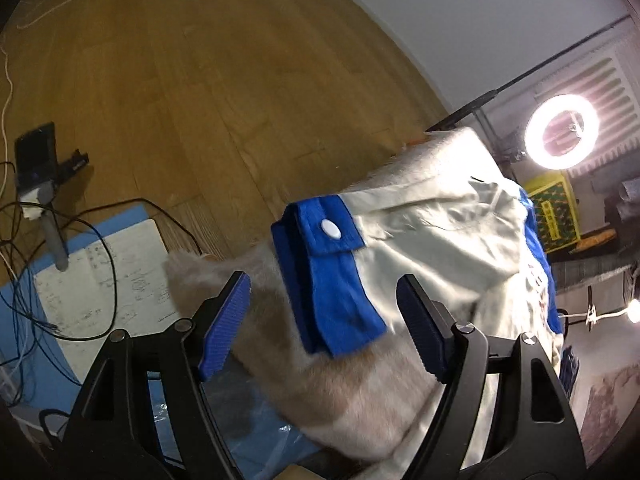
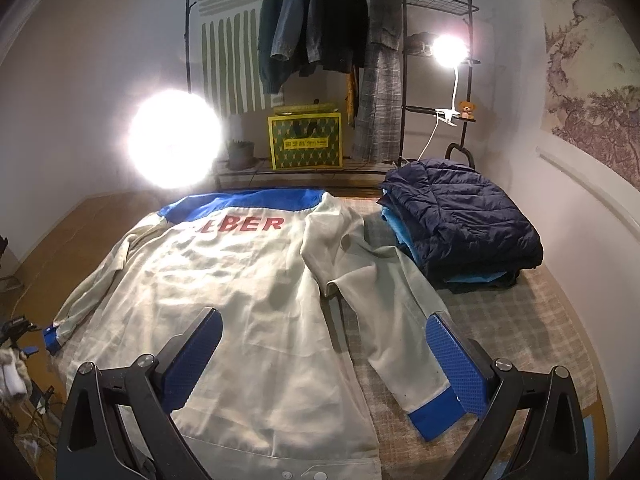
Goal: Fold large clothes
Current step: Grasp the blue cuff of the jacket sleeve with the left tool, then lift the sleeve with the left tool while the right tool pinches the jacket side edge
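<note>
On the bed (image 2: 520, 320), covered in a checked sheet, a pale grey work jacket (image 2: 240, 280) lies spread back-up, its blue yoke (image 2: 248, 200) toward 12 o'clock and red lettering (image 2: 244, 225) just beneath it. The right sleeve (image 2: 384, 300) runs from the shoulder down toward 5 o'clock, ending in a blue cuff (image 2: 434, 420) flat on the sheet. The left sleeve (image 2: 92, 280) trails off the bed edge at 9 o'clock.

Right tongs (image 2: 324, 356): spread wide, holding nothing, hovering over the jacket's lower half. The right blue pad (image 2: 456, 364) sits just beside the cuffed sleeve end; contact cannot be told.

Left tongs (image 1: 320, 320): also wide apart, nothing clamped. Between the pads shows the left sleeve's blue cuff (image 1: 324, 272) with a white snap button (image 1: 330, 229), draped over the furry beige bed edge (image 1: 340, 392). Whether the pads touch the cloth is unclear.

At 2 o'clock of the jacket, a folded stack with a navy puffer jacket (image 2: 468, 216) on top rests on the bed. Beyond, at 12 o'clock, a clothes rack (image 2: 320, 20) with hanging coats, a yellow-green box (image 2: 306, 140), a ring light (image 2: 174, 140) and a clip lamp (image 2: 450, 50). In the left view, wooden floor (image 1: 200, 80), an open notebook (image 1: 108, 280) and cables (image 1: 24, 300).
</note>
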`<state>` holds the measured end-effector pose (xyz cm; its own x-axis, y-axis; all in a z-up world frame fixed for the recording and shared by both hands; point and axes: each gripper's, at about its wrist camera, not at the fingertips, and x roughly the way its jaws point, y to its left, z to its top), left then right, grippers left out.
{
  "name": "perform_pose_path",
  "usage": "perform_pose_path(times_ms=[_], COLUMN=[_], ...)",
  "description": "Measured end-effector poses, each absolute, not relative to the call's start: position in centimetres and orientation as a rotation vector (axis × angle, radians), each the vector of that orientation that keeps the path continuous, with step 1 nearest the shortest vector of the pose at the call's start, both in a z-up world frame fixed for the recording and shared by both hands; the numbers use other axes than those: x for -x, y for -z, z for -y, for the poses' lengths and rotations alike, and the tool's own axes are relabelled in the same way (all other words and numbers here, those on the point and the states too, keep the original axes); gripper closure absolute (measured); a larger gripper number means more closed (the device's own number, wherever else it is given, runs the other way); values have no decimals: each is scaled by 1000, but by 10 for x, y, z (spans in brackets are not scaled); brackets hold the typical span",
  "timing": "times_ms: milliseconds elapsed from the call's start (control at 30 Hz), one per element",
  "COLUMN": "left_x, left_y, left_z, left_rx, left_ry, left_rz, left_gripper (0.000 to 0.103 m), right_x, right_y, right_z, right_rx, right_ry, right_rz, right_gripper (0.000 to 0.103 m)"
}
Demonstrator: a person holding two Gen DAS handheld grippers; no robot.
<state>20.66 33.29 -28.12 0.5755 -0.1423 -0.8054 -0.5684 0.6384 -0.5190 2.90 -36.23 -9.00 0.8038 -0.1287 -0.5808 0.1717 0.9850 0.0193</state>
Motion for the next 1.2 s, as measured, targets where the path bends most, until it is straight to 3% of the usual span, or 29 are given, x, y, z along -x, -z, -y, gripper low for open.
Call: perform_pose_path(times_ms=[100,167,400,767,1200], left_x=[-220,-229,-247,-236,-180], left_y=[294,300,295,168,77], left_z=[-337,-339,-334,-272,-115], left_rx=[897,917,910,666,326], left_ry=[-303,-301,-251,-56,307], left_rz=[-950,-932,-900,-673,-601], left_gripper=[25,32,97,99,99], right_x=[-32,-34,-40,-45,-79], right_y=[91,92,94,103,125], right_z=[359,357,352,350,335], right_rx=[-58,-46,-6,-34,-160], right_ry=[157,153,155,92,-185], right_rz=[-623,-630,-633,-664,-742], right_gripper=[0,0,0,1,46])
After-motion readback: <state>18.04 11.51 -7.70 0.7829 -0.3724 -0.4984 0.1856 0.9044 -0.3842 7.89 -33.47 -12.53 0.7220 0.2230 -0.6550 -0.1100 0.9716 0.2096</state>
